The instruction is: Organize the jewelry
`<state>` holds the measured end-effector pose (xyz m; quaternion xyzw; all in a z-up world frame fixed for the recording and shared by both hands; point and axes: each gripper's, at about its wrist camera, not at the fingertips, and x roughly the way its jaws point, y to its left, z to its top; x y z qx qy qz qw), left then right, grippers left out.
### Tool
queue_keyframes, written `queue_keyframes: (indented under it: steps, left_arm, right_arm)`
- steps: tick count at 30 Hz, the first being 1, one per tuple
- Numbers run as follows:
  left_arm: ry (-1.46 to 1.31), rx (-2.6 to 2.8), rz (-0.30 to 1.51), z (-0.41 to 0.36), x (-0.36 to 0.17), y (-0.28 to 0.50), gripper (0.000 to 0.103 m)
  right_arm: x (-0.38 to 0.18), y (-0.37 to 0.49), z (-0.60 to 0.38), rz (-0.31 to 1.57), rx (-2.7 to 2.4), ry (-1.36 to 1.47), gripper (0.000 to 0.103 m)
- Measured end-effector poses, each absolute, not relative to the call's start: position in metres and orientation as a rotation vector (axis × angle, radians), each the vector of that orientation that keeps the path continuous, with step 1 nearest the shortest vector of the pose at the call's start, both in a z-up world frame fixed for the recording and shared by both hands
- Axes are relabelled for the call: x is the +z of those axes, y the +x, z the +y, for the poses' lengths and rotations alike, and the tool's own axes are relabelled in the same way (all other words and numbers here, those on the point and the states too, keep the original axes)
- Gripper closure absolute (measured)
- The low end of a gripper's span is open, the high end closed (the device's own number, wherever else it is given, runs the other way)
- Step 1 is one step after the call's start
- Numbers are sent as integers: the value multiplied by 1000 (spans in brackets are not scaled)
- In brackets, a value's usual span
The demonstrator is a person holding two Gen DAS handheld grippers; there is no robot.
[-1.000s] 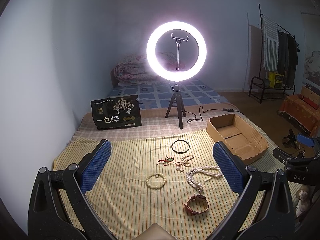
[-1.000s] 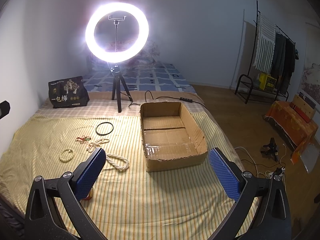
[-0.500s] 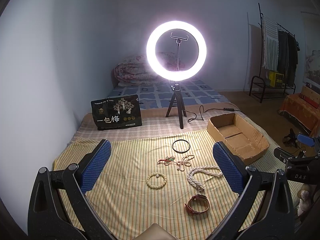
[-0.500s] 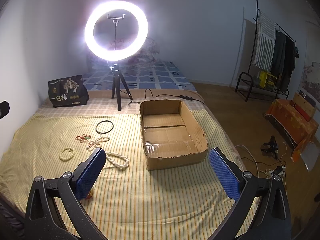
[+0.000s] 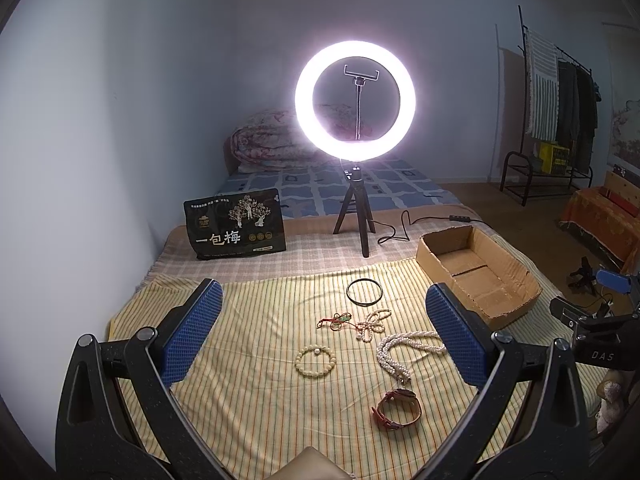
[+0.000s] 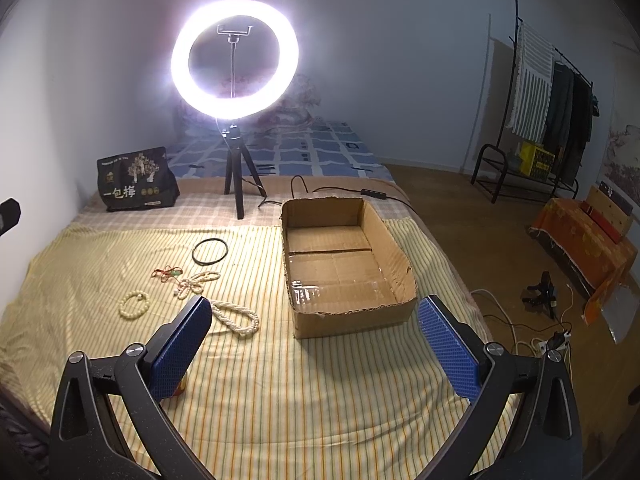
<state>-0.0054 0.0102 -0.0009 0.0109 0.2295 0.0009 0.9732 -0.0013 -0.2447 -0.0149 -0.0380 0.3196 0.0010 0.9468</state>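
Both grippers wide open, holding nothing, above the striped sheet (image 5: 248,400). Jewelry sits in a loose cluster, none in the cardboard box (image 6: 384,316) yet. From the left gripper (image 5: 324,340): bead bracelet (image 5: 315,361) dead ahead at 12 o'clock, between the fingers; pearl rope (image 5: 394,354) at about 1 o'clock, long axis running roughly 11-to-5; leather watch (image 5: 397,409) nearest, low at 2 o'clock; black ring (image 5: 364,292) farthest at 12. From the right gripper (image 6: 316,344): the box is straight ahead at 12, the cluster off at 10–11 o'clock, pearl rope (image 6: 236,318) just beside its left finger. My read: left gripper is better lined up for a pick, right is already aimed at the box.
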Motion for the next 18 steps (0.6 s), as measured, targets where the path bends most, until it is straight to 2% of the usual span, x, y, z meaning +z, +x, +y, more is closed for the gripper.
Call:
queue_keyframes:
  steps: [12, 18]
  left_arm:
    - [24, 4, 481, 14, -7, -4, 0]
    - [9, -4, 546, 23, -15, 10, 0]
  right_arm:
    - [-16, -1, -242, 657, 3, -83, 1]
    - [-20, 4, -238, 686, 0, -101, 1]
